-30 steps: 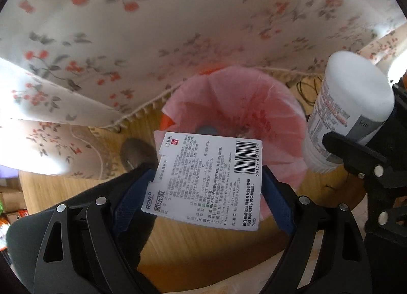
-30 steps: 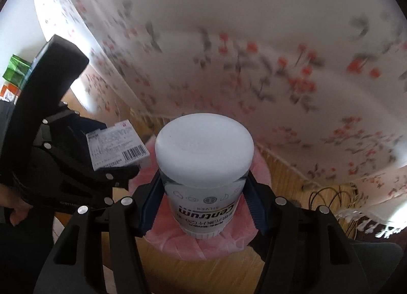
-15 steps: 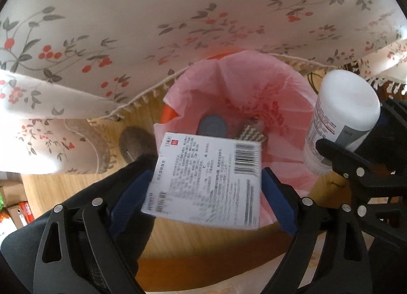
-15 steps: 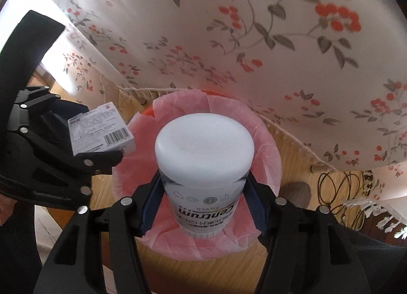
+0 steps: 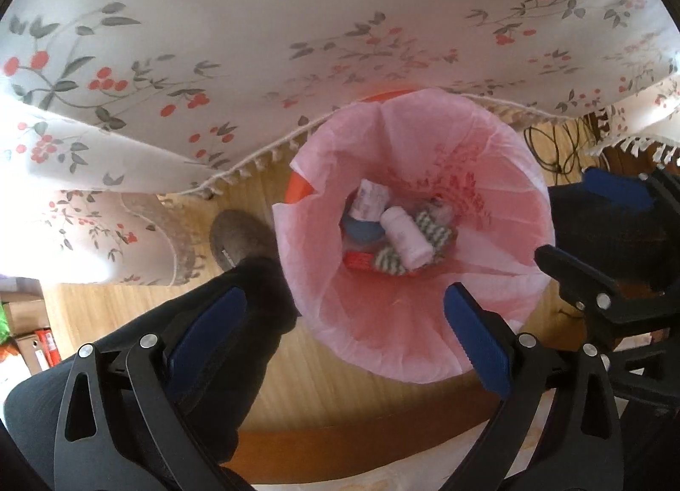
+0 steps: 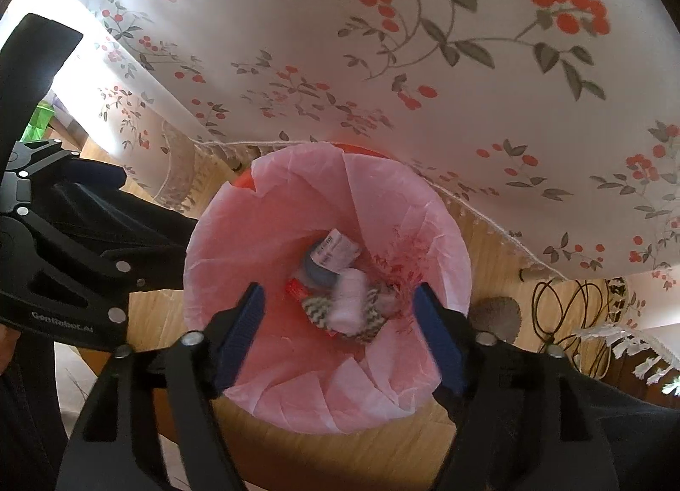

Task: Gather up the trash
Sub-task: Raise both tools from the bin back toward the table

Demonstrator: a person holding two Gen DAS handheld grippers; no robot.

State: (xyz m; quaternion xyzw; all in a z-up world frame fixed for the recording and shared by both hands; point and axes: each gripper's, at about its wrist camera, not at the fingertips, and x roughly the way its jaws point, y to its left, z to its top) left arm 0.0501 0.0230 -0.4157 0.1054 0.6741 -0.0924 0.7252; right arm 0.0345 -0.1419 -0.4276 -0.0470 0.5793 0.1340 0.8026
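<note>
Both claws over pink-lined bin (image 5: 501,176), jaws opening, nothing btwn them: left claw (image 5: 344,317), right claw (image 6: 340,317). White bottle (image 5: 406,242) and small box (image 5: 370,204) lie at bin bottom w/ other trash.

A home, by the look of it, likely a dining or living room. A white tablecloth (image 5: 263,36) printed with red berries and fringed along its hem hangs over a wooden floor (image 5: 323,368), beside a small bin (image 6: 327,278) lined with a pink bag; cables (image 6: 565,312) trail nearby.
</note>
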